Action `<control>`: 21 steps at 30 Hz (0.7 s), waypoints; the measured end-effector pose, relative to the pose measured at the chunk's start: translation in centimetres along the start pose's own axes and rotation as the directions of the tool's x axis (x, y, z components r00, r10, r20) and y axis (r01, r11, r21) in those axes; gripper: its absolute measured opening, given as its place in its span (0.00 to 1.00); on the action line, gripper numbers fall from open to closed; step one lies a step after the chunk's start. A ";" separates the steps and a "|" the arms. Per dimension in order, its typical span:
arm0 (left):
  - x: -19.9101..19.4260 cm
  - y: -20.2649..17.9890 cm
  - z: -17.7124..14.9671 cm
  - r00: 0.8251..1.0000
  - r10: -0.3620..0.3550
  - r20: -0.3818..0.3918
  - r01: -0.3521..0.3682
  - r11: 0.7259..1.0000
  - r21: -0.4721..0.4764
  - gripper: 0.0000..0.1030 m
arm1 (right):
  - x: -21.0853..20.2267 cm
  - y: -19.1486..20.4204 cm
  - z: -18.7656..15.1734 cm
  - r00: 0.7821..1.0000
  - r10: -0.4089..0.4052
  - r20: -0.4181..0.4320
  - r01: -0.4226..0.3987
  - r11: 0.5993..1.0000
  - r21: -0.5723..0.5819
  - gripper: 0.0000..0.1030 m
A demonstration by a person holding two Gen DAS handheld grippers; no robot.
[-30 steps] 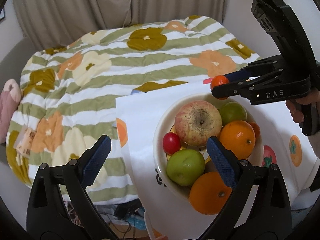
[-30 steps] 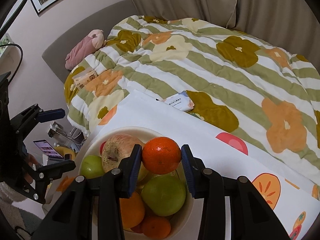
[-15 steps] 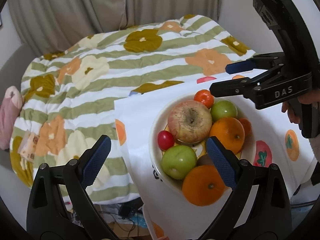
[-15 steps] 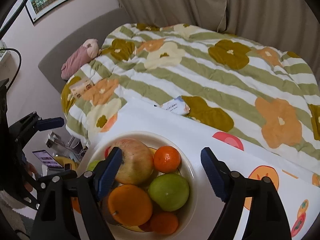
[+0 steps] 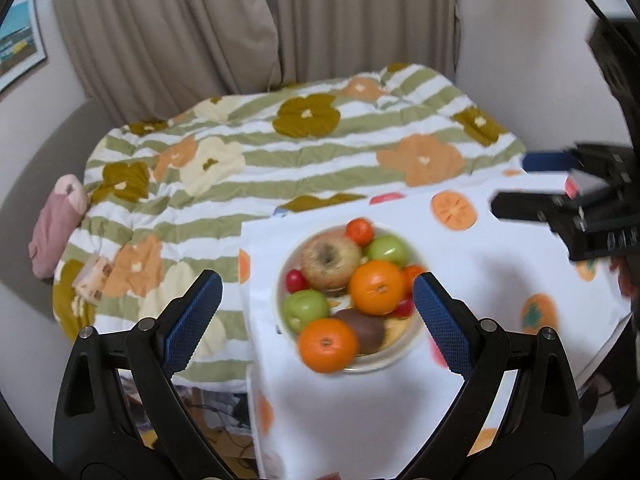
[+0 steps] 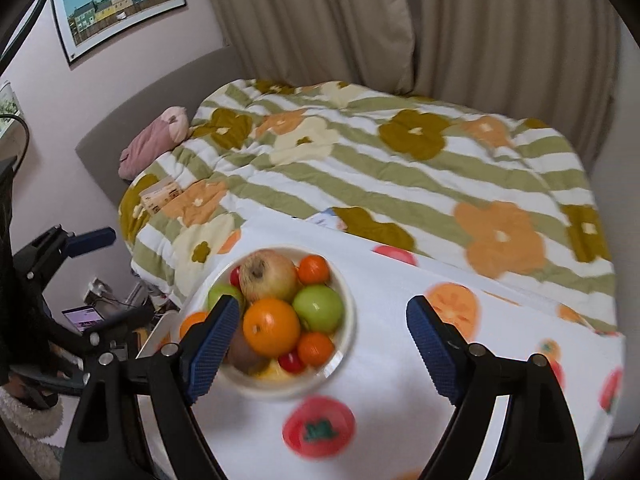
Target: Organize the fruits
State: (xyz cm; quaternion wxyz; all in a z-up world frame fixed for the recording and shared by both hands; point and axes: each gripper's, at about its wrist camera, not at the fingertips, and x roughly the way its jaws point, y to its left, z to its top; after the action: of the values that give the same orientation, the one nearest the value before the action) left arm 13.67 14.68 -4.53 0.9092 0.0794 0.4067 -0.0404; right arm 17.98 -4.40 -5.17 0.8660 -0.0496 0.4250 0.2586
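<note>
With both the left gripper [image 5: 318,316] and right gripper [image 6: 322,342] hanging wide open and empty, the small orange tangerine [image 6: 314,269] is perching at the far edge of the heaped round white bowl [image 6: 347,330], risking rolling off.

Beige curtains [image 6: 440,32] hang at the far wall behind a bed [image 6: 380,168]; a framed picture [image 6: 120,4] hangs left

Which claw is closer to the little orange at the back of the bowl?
Hard to call; both are pulled back. The left claw and right claw each hang open above the bowl, away from the little orange.
</note>
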 end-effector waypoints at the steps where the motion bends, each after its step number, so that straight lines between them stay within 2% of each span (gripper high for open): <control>1: -1.0 -0.7 0.2 1.000 0.002 0.011 -0.002 1.000 -0.012 0.99 | -1.5 -0.2 -0.5 1.000 -0.026 0.009 0.026 1.000 0.003 0.81; 8: -6.0 -4.4 0.2 0.997 -0.005 0.083 0.011 0.997 -0.079 1.00 | -8.7 -1.3 -4.1 0.985 -0.167 0.040 0.165 0.985 0.043 0.81; 11: -7.5 -5.6 -0.2 0.993 0.016 0.118 -0.005 0.996 -0.091 1.00 | -11.0 -1.9 -5.6 0.974 -0.217 0.063 0.211 0.974 0.086 0.93; 15: -9.2 -6.9 -1.0 0.989 0.016 0.145 -0.002 0.995 -0.101 1.00 | -13.1 -2.1 -7.2 0.954 -0.285 0.090 0.272 0.953 0.134 0.95; 17: -9.8 -7.4 -1.5 0.987 0.028 0.157 -0.010 0.994 -0.111 1.00 | -13.8 -2.1 -7.8 0.943 -0.317 0.102 0.300 0.942 0.153 1.00; 21: -10.3 -8.1 -2.2 0.985 0.047 0.167 -0.027 0.992 -0.122 1.00 | -14.5 -2.3 -9.0 0.924 -0.362 0.125 0.333 0.921 0.205 1.00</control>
State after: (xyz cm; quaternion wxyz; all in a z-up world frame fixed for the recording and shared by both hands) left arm 4.08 7.14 0.78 0.9442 0.0288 0.3279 -0.0056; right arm 5.37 -15.05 -0.13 0.9304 -0.0252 0.3600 0.0643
